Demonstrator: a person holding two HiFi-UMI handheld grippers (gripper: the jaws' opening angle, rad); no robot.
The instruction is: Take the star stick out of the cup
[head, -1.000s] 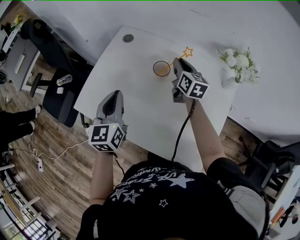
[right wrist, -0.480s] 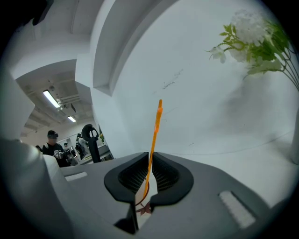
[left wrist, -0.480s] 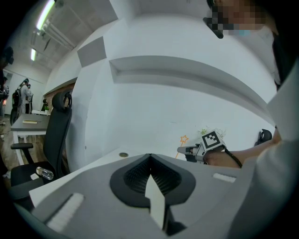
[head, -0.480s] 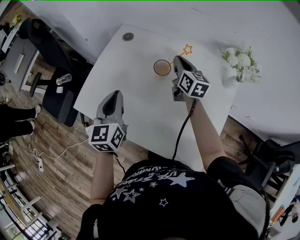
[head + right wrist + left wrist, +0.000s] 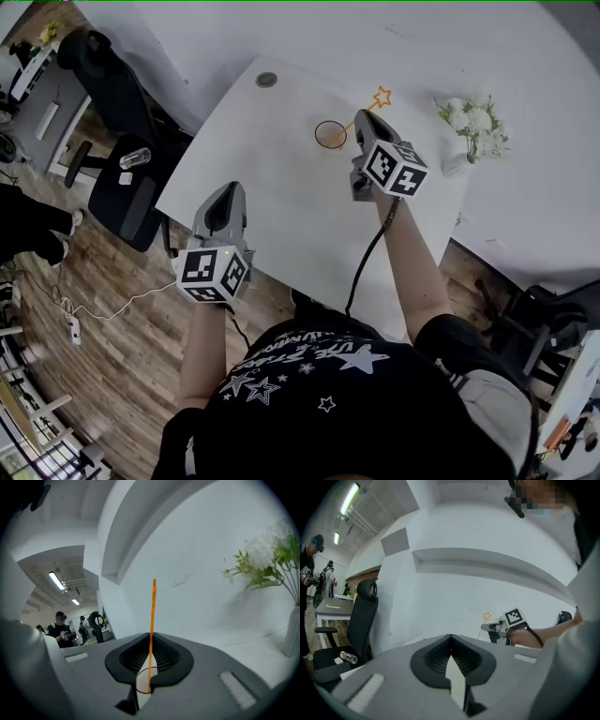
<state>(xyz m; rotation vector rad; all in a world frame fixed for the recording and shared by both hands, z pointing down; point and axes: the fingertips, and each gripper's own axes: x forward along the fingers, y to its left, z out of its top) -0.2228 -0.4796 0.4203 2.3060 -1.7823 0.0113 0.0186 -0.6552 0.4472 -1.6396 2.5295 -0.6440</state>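
In the head view the right tongs (image 5: pixel 368 120), just beside the cup (image 5: pixel 330 135) on the table (image 5: pixel 272 192), pinch the star stick (image 5: pixel 375 101), whose lower end sits inside the cup. The left gripper view shows the left tongs (image 5: pixel 450 643) pressed together on nothing, well apart from the cup. The right gripper view confirms the grip, so I judge the lift comes next: draw along the stick's slant until it clears the rim.
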